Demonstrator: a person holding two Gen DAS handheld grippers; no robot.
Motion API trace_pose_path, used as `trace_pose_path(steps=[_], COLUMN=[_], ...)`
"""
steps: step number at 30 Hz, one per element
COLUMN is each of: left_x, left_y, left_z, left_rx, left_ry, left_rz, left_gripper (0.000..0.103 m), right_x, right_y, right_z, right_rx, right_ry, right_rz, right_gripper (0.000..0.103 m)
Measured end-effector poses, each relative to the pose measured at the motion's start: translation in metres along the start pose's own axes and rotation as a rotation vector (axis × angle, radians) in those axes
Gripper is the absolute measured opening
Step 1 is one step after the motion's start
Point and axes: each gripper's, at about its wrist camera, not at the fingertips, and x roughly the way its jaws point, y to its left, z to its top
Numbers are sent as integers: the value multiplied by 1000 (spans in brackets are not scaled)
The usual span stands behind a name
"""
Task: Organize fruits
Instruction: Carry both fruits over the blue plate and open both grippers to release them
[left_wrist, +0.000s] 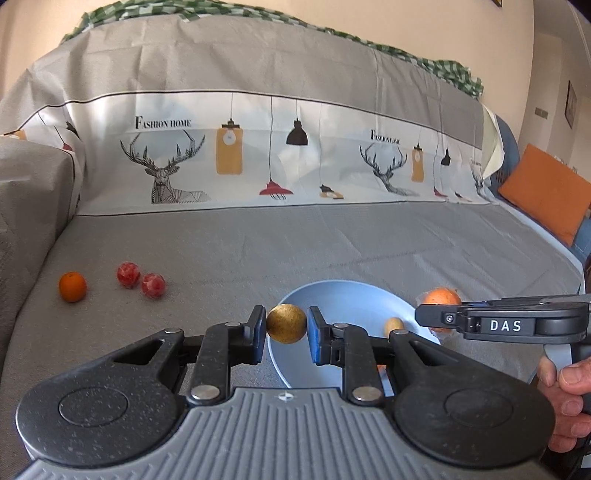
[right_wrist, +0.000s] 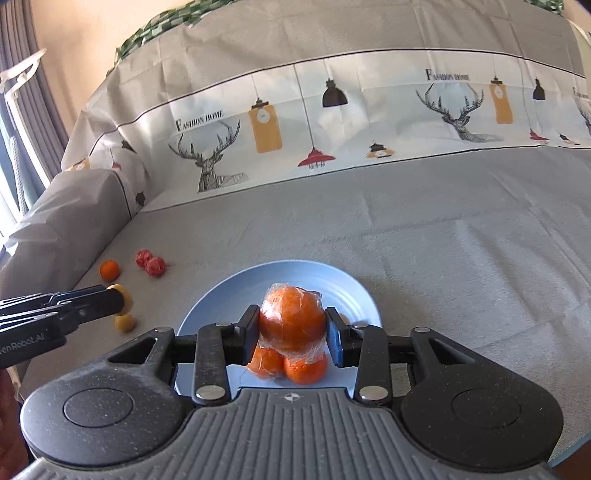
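Far left on the grey sofa cover (left_wrist: 258, 243): a loose orange (left_wrist: 72, 287), then two red plastic-wrapped fruits (left_wrist: 141, 279) touching each other, all well apart from the blue plate (left_wrist: 351, 295).

Left tool (left_wrist: 286, 324) clenched on a small golden-brown round fruit (left_wrist: 286, 323), held at the plate's left rim. Only the left view shows another small yellowish fruit (left_wrist: 393, 325) lying on the plate; only the right view shows one more yellow fruit (right_wrist: 125, 322) on the cover just below the left tool's tip.

Right tool (right_wrist: 291, 332) grasps a plastic-wrapped orange (right_wrist: 291, 317) above the plate. The right view shows two more oranges (right_wrist: 288, 365) on the plate directly under it, nearly hidden in the left view.

Far right, left view only: a person's hand (left_wrist: 567, 402) on the right tool's handle, and an orange cushion (left_wrist: 546, 192) on the sofa.
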Motion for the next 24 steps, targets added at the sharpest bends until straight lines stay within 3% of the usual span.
trace_pose_path(steps=[24], left_x=[19], left_y=[-11], left_z=[-8], left_rx=[63], left_ry=[64], left_rz=[-39], left_gripper=[26], right_x=[19], right_y=[10], right_z=[-4], right_rx=[-65], right_ry=[69], right_rz=[6], right_gripper=[39])
